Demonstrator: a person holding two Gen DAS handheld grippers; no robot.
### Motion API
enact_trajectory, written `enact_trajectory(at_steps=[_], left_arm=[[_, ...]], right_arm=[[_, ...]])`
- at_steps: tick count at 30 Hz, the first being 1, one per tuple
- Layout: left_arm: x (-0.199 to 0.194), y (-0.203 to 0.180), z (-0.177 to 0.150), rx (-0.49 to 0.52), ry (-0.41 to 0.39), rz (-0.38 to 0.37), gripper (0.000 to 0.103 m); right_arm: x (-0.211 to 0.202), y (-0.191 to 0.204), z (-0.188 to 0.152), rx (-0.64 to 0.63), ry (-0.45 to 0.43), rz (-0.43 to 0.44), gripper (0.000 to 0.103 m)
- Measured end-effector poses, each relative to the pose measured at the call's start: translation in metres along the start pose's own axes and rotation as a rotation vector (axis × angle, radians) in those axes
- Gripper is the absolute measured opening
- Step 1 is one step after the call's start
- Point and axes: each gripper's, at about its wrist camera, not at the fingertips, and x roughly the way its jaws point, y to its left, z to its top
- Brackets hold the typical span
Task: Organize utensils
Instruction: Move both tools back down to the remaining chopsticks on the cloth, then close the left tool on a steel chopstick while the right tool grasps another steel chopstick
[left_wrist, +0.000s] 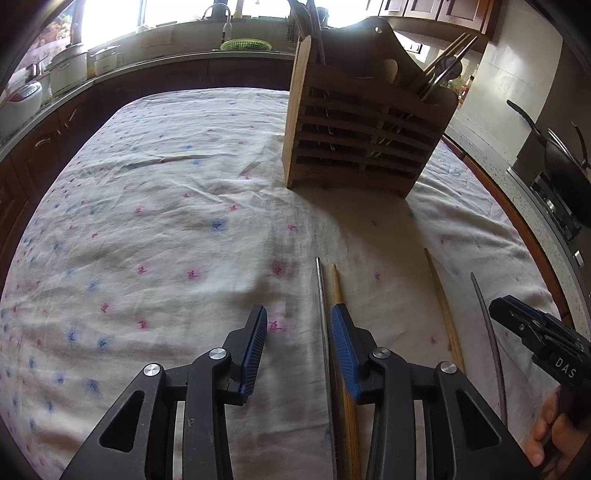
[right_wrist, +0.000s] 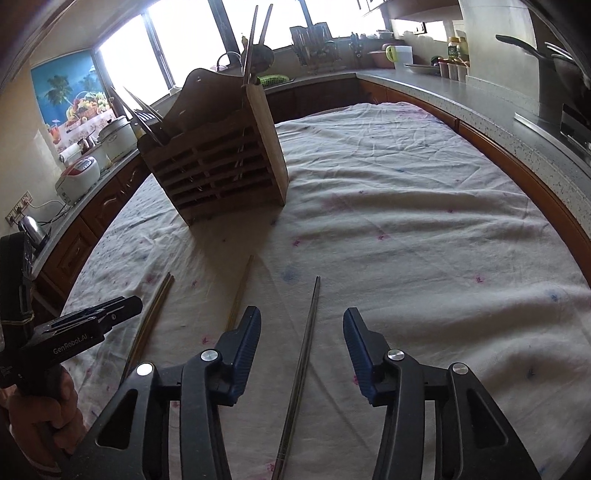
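A slatted wooden utensil holder (left_wrist: 362, 140) (right_wrist: 218, 162) stands on the cloth-covered table (left_wrist: 166, 221), with spoons and chopsticks upright in it. My left gripper (left_wrist: 300, 310) hovers low and open. A metal chopstick (left_wrist: 320, 288) lies between its fingers close to the right pad, and a wooden chopstick (left_wrist: 335, 284) runs under that pad. My right gripper (right_wrist: 303, 312) is open over another metal chopstick (right_wrist: 315, 295), which lies between its pads untouched. A second wooden chopstick (right_wrist: 242, 288) (left_wrist: 443, 306) lies just left of the right gripper's fingers.
Kitchen counters (right_wrist: 480, 110) ring the table. Rice cookers (left_wrist: 66, 70) stand at the left. A stove with a pan (left_wrist: 561, 166) is at the right. A hand (right_wrist: 40, 417) holds the left gripper's handle. The cloth to the left (left_wrist: 129, 258) and right (right_wrist: 443, 240) is bare.
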Motion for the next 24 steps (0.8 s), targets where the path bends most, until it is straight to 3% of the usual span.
enact_trajectory(at_steps=[5,10,14,17,21,24], left_arm=[[0.008,-0.008,0.002,0.038,-0.001,0.022,0.033],[0.013,-0.016,0.006,0.078,0.006,0.045,0.032],[0.018,-0.025,0.007,0.12,0.002,0.076,0.02],[0.02,-0.026,0.008,0.126,0.003,0.059,0.006],[0.02,-0.023,0.009,0.12,0.005,0.044,0.004],[0.014,-0.012,0.01,0.07,0.008,-0.007,0.003]], right_arm=[[0.013,-0.004,-0.002,0.005,0.039,-0.009,0.034],[0.018,0.001,0.003,-0.024,0.041,-0.028,0.03],[0.026,0.011,0.007,-0.086,0.045,-0.066,0.024],[0.031,0.014,0.009,-0.118,0.05,-0.089,0.013],[0.031,0.014,0.01,-0.131,0.05,-0.089,0.007],[0.028,0.011,0.01,-0.106,0.049,-0.06,0.005]])
